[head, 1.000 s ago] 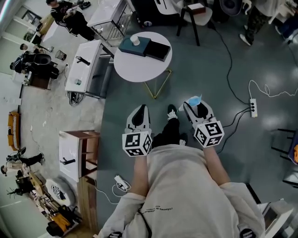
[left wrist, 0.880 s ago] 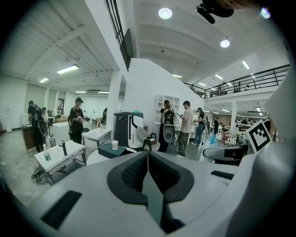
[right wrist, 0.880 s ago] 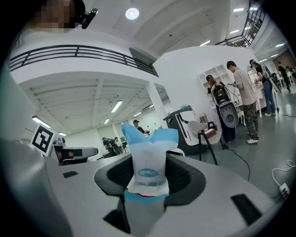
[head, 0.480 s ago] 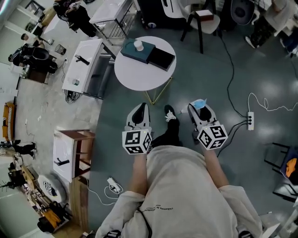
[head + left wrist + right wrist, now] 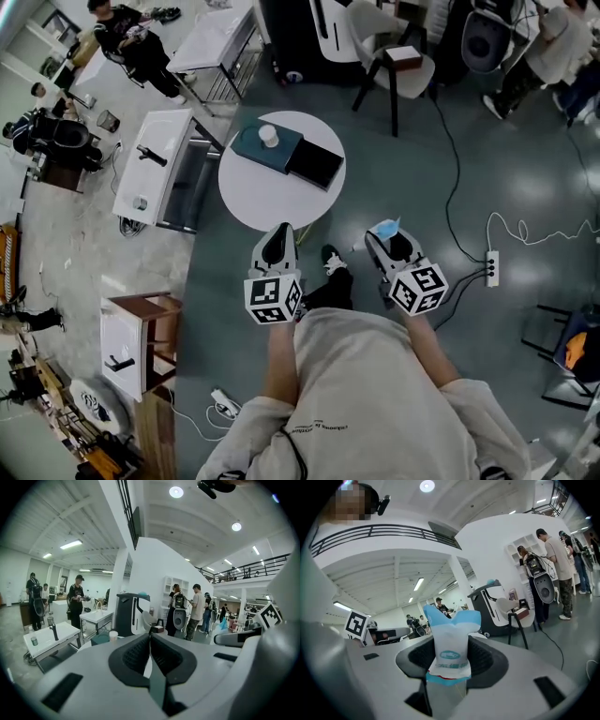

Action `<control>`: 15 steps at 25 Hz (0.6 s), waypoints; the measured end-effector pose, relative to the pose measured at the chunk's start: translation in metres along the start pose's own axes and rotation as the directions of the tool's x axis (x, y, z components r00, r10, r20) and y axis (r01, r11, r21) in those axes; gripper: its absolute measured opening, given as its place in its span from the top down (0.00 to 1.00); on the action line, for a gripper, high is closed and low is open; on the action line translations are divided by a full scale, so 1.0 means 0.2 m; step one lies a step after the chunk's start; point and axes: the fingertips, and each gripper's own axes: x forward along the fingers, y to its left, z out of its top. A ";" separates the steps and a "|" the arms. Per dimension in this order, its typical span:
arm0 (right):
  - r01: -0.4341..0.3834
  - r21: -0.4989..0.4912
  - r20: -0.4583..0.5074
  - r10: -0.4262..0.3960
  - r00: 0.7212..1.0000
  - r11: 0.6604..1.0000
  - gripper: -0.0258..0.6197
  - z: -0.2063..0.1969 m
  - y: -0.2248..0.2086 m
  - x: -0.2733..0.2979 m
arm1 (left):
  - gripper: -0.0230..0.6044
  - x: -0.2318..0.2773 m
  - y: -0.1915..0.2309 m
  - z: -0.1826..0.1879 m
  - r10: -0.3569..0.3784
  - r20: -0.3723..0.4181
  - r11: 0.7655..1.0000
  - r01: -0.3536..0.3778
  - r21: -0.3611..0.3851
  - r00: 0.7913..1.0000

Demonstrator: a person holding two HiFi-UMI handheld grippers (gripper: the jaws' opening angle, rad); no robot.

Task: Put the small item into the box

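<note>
A blue and white packet (image 5: 387,228) stands up between the jaws of my right gripper (image 5: 386,236), which is shut on it. In the right gripper view the packet (image 5: 451,654) fills the middle, pinched at its lower part. My left gripper (image 5: 278,236) is shut with nothing in it; in the left gripper view its jaws meet in a line. Just ahead of the left gripper stands a round white table (image 5: 253,197). On it lies a dark teal box (image 5: 281,150) with a black part (image 5: 316,165) slid out and a small white cup (image 5: 268,136) on top.
White cabinets (image 5: 150,164) stand left of the table, and a wooden-sided one (image 5: 131,337) sits nearer me. A chair (image 5: 394,56) is behind the table. A power strip (image 5: 488,267) with cables lies on the floor at right. Several people stand further off.
The round table and the box now lie nearer to both grippers, with the left gripper's tip almost at the table's edge. The packet stays held in the right gripper.
</note>
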 end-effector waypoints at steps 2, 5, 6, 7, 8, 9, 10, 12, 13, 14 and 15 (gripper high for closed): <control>-0.006 -0.024 -0.024 0.006 1.000 1.000 0.62 0.04 -0.03 0.06 | 0.92 0.10 0.04 0.03 0.002 -0.001 1.000 -0.002 -0.013 1.000; 0.012 -0.058 -0.055 -0.015 0.998 0.998 0.61 0.05 -0.11 0.20 | 0.92 0.26 0.17 0.01 0.005 -0.008 0.999 -0.005 -0.041 1.000; 0.015 -0.066 -0.066 -0.020 0.998 0.998 0.62 0.03 -0.14 0.28 | 0.92 0.31 0.24 -0.01 0.009 -0.007 0.999 -0.010 -0.052 1.000; 0.014 -0.070 -0.077 -0.020 0.997 0.997 0.62 0.01 -0.16 0.37 | 0.92 0.36 0.32 -0.02 0.018 -0.007 0.998 -0.018 -0.062 1.000; 0.009 -0.070 -0.087 -0.015 0.996 0.998 0.62 0.01 -0.18 0.45 | 0.92 0.41 0.38 -0.02 0.029 -0.008 0.997 -0.030 -0.070 1.000; 0.002 -0.068 -0.096 -0.009 0.995 0.998 0.62 0.04 -0.20 0.51 | 0.92 0.46 0.41 0.00 0.041 -0.010 0.996 -0.042 -0.077 0.999; -0.006 -0.064 -0.104 -0.001 0.995 0.998 0.62 0.09 -0.22 0.54 | 0.92 0.51 0.41 0.03 0.051 -0.015 0.995 -0.052 -0.084 0.999; -0.019 -0.061 -0.116 0.011 0.993 0.998 0.62 0.19 -0.29 0.57 | 0.92 0.59 0.36 0.10 0.060 -0.024 0.994 -0.062 -0.093 0.998; -0.025 -0.061 -0.118 0.018 0.993 0.998 0.61 0.23 -0.32 0.59 | 0.92 0.64 0.34 0.13 0.060 -0.027 0.994 -0.062 -0.093 0.998; -0.034 -0.062 -0.117 0.027 0.993 0.997 0.61 0.27 -0.35 0.63 | 0.92 0.68 0.34 0.16 0.061 -0.026 0.994 -0.064 -0.089 0.998; -0.045 -0.061 -0.114 0.038 0.993 0.997 0.62 0.29 -0.36 0.69 | 0.92 0.72 0.36 0.19 0.064 -0.023 0.995 -0.066 -0.081 0.998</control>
